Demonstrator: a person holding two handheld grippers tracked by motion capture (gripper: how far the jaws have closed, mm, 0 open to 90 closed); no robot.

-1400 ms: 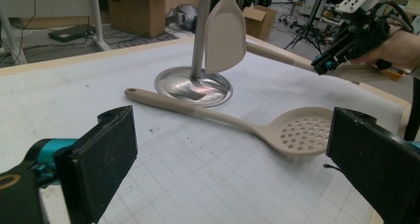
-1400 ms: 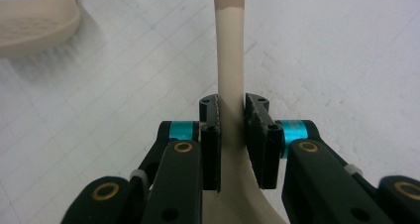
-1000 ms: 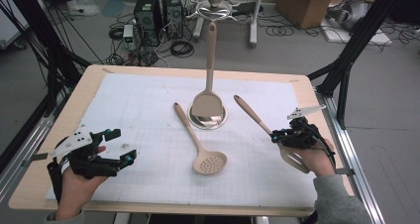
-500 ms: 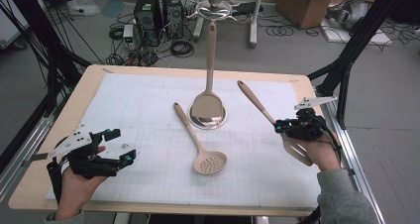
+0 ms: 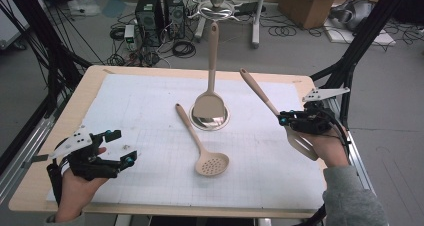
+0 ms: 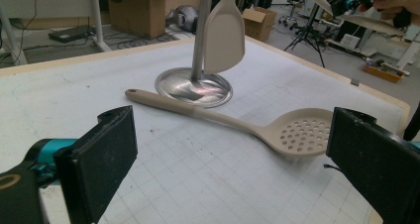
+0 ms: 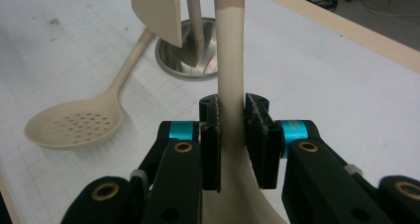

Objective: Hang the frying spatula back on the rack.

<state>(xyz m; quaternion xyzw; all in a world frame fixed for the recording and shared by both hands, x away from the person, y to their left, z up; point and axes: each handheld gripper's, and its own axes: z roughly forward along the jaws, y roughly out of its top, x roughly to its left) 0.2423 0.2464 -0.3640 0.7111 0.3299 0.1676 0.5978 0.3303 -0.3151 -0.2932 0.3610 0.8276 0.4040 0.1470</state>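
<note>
right claw (image 5: pixel 291 120): clamped on slotted turner (image 5: pixel 302 142), neck gripped, handle angled up, off tabletop (image 5: pixel 125 111)
left claw (image 5: pixel 122 147): wide, nothing in it
skimmer (image 5: pixel 211 163): flat on tabletop, mid

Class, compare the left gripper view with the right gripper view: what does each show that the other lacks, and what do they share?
Left gripper view: the left gripper has its black jaws wide apart with nothing between them, and brown cardboard boxes sit on the floor beyond the table.
Right gripper view: the right gripper is clamped on a beige turner handle.
Shared: the beige perforated skimmer spoon lying on the white gridded mat, the round shiny metal stand base, and the beige flat spatula hanging above it.
</note>
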